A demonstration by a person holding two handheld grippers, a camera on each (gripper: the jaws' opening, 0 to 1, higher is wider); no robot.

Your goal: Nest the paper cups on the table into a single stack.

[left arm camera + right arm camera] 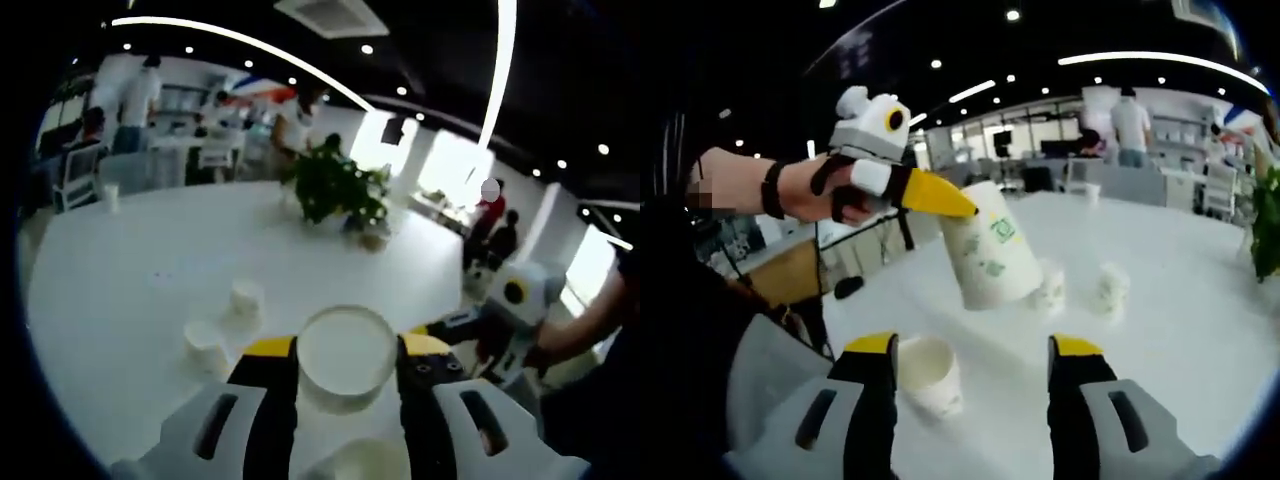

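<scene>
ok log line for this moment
left gripper: shut on cup | right gripper: open, above cup on table

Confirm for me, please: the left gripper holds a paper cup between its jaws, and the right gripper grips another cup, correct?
Not quite. In the right gripper view, the right gripper is open; the paper cup on the table stands by its left jaw, ungripped. The left gripper does hold the raised paper cup.
</scene>
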